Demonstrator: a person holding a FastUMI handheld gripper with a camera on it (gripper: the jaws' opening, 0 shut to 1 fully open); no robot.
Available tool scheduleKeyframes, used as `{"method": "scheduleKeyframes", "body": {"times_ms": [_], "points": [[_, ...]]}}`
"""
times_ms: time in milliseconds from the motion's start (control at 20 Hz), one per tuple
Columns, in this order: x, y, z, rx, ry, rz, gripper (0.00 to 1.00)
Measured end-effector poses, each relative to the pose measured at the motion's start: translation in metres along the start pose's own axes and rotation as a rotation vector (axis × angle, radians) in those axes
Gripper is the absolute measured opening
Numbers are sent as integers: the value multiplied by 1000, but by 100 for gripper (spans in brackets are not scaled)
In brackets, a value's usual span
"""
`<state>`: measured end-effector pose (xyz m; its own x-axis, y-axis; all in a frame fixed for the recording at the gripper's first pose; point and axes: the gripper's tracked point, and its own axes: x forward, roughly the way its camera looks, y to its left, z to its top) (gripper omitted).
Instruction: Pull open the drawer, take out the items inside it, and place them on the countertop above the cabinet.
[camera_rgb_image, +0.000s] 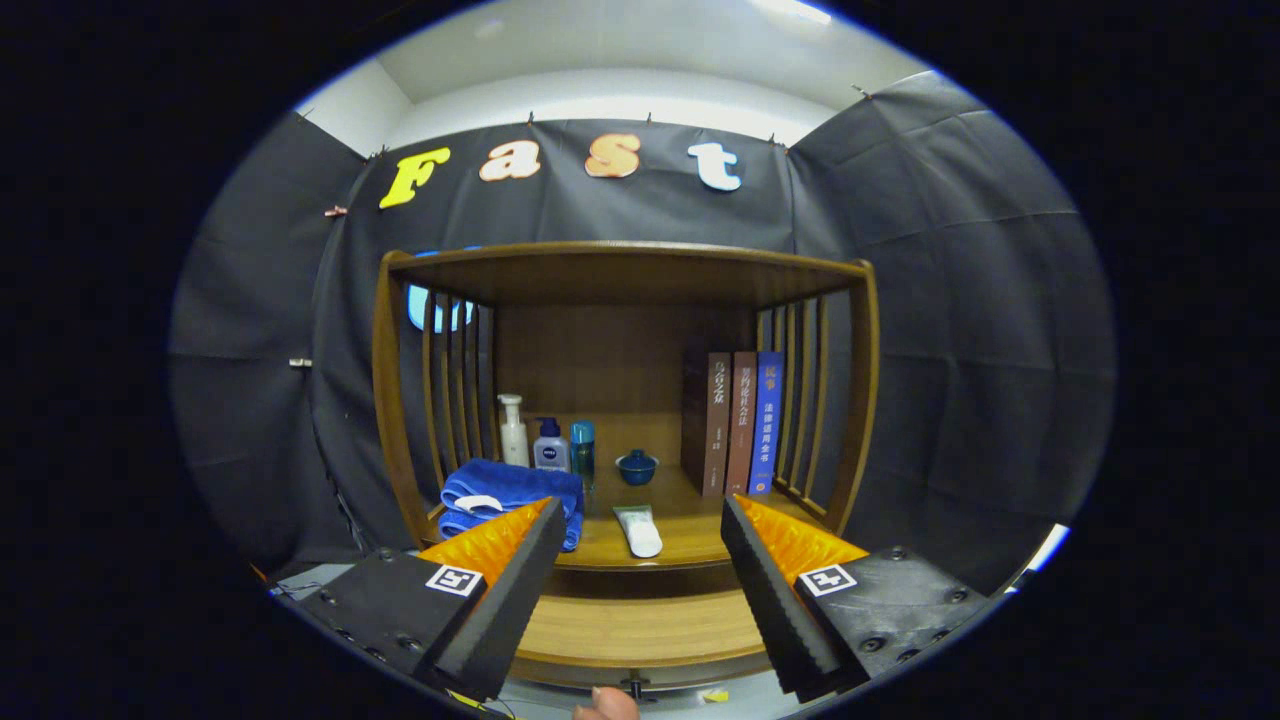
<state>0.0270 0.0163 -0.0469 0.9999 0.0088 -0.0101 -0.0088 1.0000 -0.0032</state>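
Towel (510, 498) left, books (742, 420) right, on countertop (690, 520)

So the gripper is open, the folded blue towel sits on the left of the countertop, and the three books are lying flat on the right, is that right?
Not quite. In the gripper view the three books stand upright against the slatted right side of the shelf unit, not lying flat. The rest holds: the gripper is open with nothing between its fingers, and the folded blue towel sits on the left of the countertop.

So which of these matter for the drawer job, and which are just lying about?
Job: drawer front, its knob, countertop, gripper (open, fingers wide apart, holding nothing).

Lying about: blue towel, three bottles, blue bowl, books, white tube (origin unclear).
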Motion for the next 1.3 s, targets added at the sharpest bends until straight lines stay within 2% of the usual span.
{"method": "scheduleKeyframes", "body": {"times_ms": [300,500,700,1050,1300], "points": [[-37,-2,-79,21,-34,16,98],[-45,3,-155,30,46,19,99],[-42,8,-207,13,133,40,99],[-25,0,-243,56,201,11,99],[-23,3,-247,65,234,51,99]]}}
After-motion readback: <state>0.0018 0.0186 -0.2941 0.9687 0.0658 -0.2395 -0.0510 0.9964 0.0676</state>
